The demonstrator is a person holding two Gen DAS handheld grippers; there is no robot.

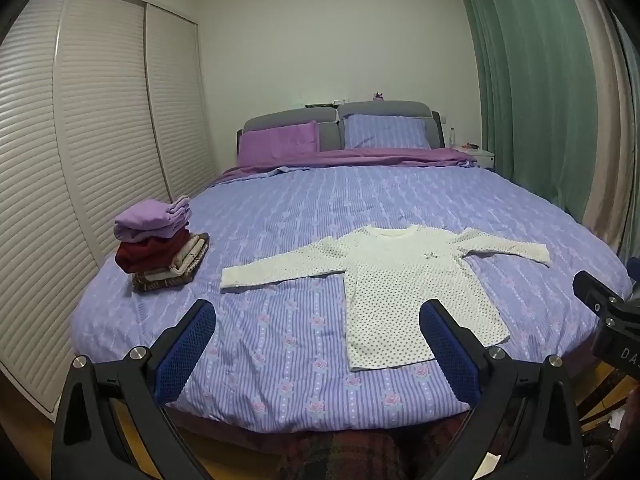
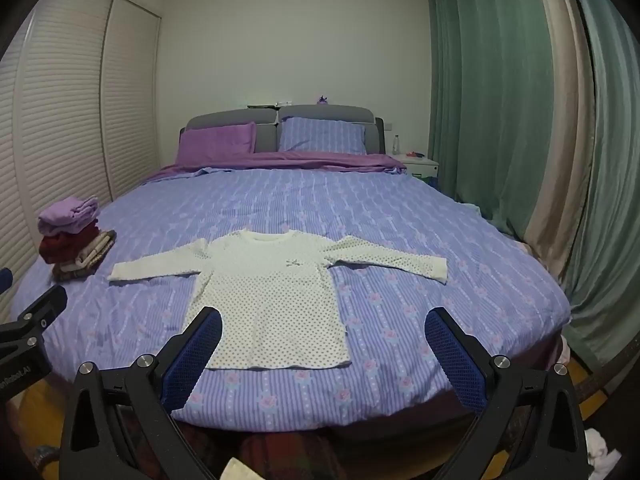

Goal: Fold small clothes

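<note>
A small white long-sleeved shirt with dark dots (image 1: pixel 404 280) lies flat on the purple bed, sleeves spread out to both sides, hem toward me; it also shows in the right wrist view (image 2: pixel 272 296). My left gripper (image 1: pixel 318 320) is open and empty, held above the foot of the bed, its right finger over the shirt's hem. My right gripper (image 2: pixel 322 328) is open and empty, its left finger over the shirt's lower left corner. Neither touches the shirt.
A stack of folded clothes (image 1: pixel 160 248), purple on top, stands at the bed's left edge; it also shows in the right wrist view (image 2: pixel 72 236). Pillows (image 1: pixel 332 140) lie by the headboard. Slatted wardrobe doors (image 1: pixel 80 140) are left, green curtains (image 2: pixel 500 100) right.
</note>
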